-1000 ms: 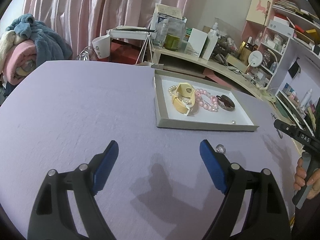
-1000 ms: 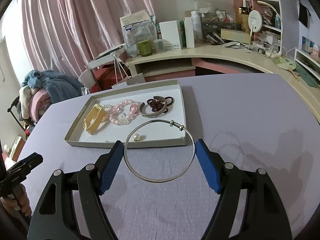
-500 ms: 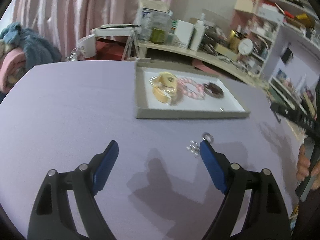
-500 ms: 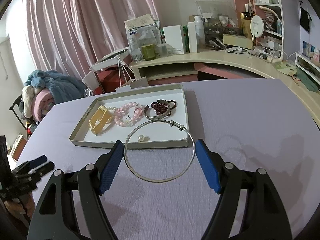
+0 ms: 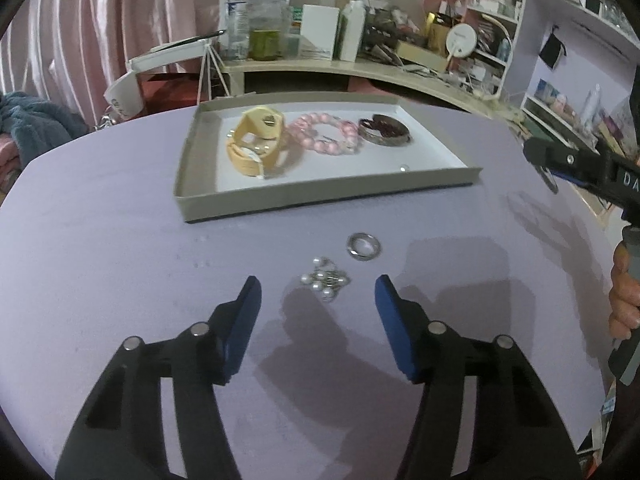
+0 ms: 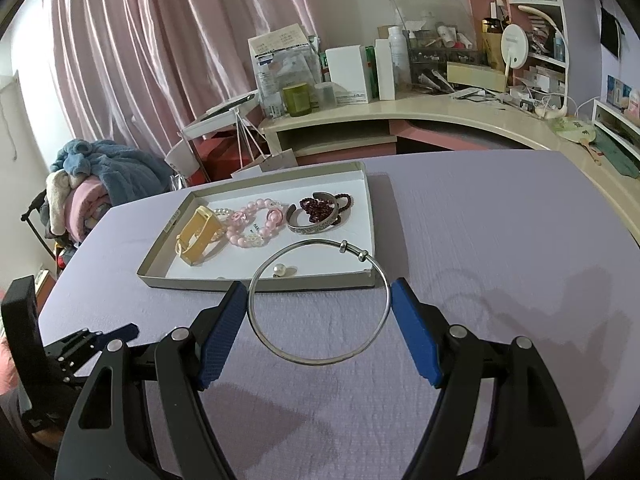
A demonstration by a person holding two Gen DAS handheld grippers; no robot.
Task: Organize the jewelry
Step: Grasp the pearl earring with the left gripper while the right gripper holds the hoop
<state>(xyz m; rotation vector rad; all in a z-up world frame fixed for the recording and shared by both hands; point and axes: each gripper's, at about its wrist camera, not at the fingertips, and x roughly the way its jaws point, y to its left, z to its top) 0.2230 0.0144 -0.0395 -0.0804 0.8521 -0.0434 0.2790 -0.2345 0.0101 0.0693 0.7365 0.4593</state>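
My left gripper point(image 5: 318, 300) is open above the purple table, just short of a small pearl cluster point(image 5: 325, 279) and a silver ring point(image 5: 363, 246). Beyond them lies a shallow grey tray point(image 5: 320, 196) with a yellow watch point(image 5: 256, 144), a pink bead bracelet point(image 5: 326, 138), a dark bangle point(image 5: 384, 130) and a loose pearl point(image 5: 404, 167). My right gripper point(image 6: 318, 304) is shut on a large silver bangle point(image 6: 320, 358), held between its blue pads just in front of the tray point(image 6: 256, 282), which holds the watch point(image 6: 198, 238) and the pearl point(image 6: 280, 270).
A curved cream desk point(image 6: 440, 108) crowded with boxes and bottles runs behind the table. A pile of blankets point(image 6: 92, 188) sits at the left. The right gripper shows at the right edge of the left wrist view point(image 5: 580, 168), and the left gripper's side in the right wrist view point(image 6: 60, 356).
My left gripper has swung right and forward, so the pearl cluster and ring now sit between its fingers. The right gripper has lifted slightly, still holding the bangle.
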